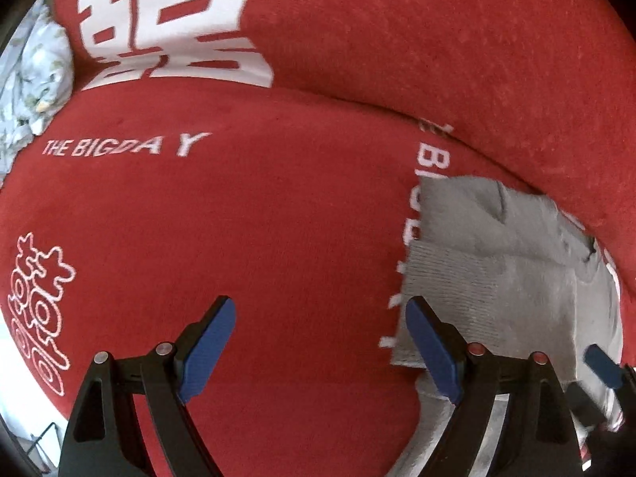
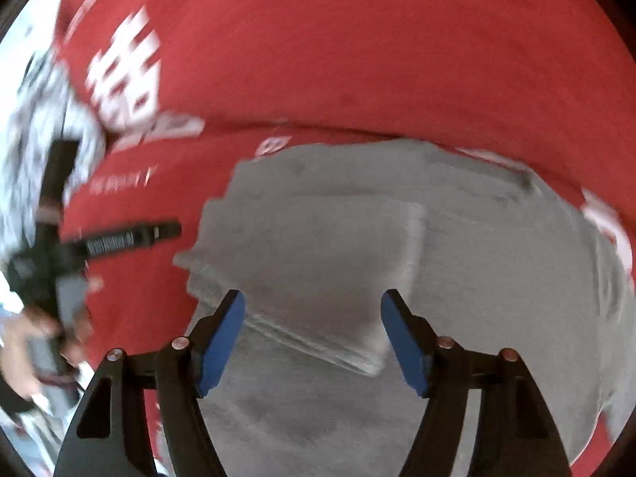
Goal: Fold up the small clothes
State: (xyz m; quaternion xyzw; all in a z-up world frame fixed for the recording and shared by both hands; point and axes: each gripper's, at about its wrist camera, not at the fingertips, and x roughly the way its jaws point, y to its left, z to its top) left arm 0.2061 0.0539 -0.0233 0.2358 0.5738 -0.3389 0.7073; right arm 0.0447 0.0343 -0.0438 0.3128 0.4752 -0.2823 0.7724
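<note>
A small grey garment point(image 1: 497, 262) lies partly folded on a red blanket point(image 1: 258, 218). In the left wrist view it is at the right, beside my open, empty left gripper point(image 1: 318, 338), whose right finger is over its left edge. In the right wrist view the grey garment point(image 2: 357, 238) fills the middle, with a folded layer on top. My right gripper point(image 2: 314, 338) is open and empty just above it. The left gripper point(image 2: 119, 238) shows at the left of the right wrist view, and a blue pad of the right gripper point(image 1: 602, 365) shows at the far right of the left wrist view.
The red blanket has white characters point(image 1: 167, 20) and the words "THE BIG DAY" point(image 1: 123, 147). A raised red fold or cushion point(image 1: 477, 59) runs behind the garment. A pale patterned cloth point(image 1: 31, 71) lies at the far left.
</note>
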